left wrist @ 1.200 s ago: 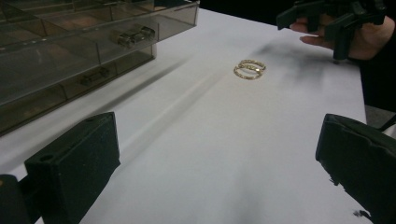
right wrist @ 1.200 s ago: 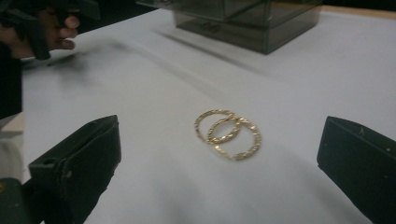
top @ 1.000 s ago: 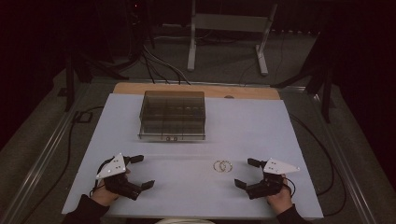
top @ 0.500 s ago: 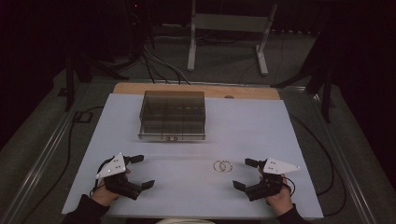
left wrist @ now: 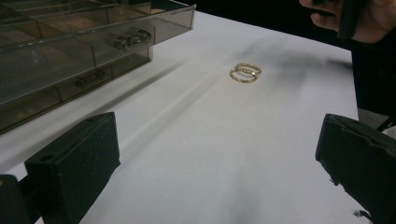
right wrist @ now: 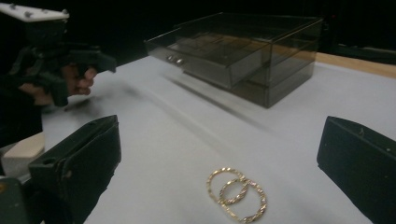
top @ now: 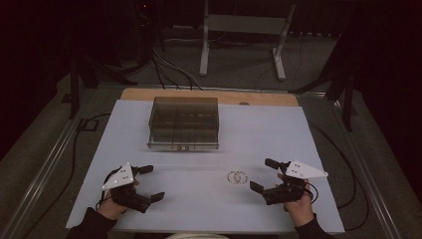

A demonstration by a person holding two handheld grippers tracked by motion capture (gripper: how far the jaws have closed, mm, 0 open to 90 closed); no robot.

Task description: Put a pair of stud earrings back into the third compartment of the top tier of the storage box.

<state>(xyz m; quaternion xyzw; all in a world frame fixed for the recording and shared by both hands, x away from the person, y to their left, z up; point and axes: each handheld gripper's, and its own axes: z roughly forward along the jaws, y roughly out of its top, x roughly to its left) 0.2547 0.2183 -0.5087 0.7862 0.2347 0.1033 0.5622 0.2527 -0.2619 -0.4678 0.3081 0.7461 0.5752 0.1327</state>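
Note:
Two overlapping gold rings (top: 237, 176) lie on the white table sheet (top: 209, 204), right of centre; they also show as gold rings (right wrist: 237, 193) close in front of the right jaws and as gold rings (left wrist: 245, 73) far off in the left gripper view. My right gripper (top: 263, 175) stands open just right of them, jaws wide and empty. At the front left my left gripper (top: 150, 182) is open and empty too. A smoky clear drawer box (top: 184, 123) stands behind, its top drawer pulled slightly out.
A wooden strip (top: 209, 96) runs along the table's far edge. Cables (top: 84, 124) trail off the left side, and a metal stand (top: 239, 40) rises on the floor beyond. The drawer box (left wrist: 70, 51) has divided compartments.
The right gripper has edged slightly left toward the rings. The left gripper and the rings have stayed put.

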